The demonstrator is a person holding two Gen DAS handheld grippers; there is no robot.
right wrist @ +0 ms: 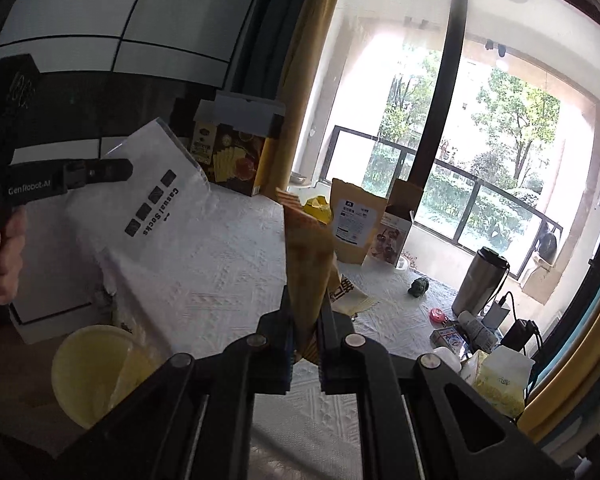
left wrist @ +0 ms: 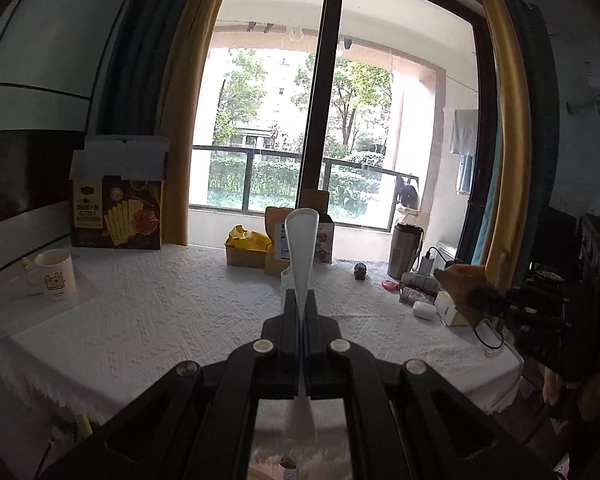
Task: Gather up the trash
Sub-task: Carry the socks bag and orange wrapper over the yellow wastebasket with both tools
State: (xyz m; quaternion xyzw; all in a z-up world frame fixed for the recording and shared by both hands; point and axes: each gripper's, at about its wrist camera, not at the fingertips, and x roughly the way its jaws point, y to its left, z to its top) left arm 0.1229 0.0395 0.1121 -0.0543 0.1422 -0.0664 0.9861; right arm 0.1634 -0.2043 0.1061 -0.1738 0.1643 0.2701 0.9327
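Right wrist view shows the right gripper (right wrist: 305, 312) pinching an orange-brown wrapper (right wrist: 308, 248) upright at twelve o'clock, while at nine o'clock the left gripper (right wrist: 130, 168) clamps a white sock bag (right wrist: 152, 208), both apparently lifted off the table (right wrist: 228, 272) for binning.

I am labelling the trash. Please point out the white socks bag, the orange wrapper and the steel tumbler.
socks bag (right wrist: 156, 216): right wrist view, printed face.
orange wrapper (right wrist: 310, 256): right wrist view, middle, above the right gripper.
tumbler (right wrist: 480, 282): right wrist view, steel body.
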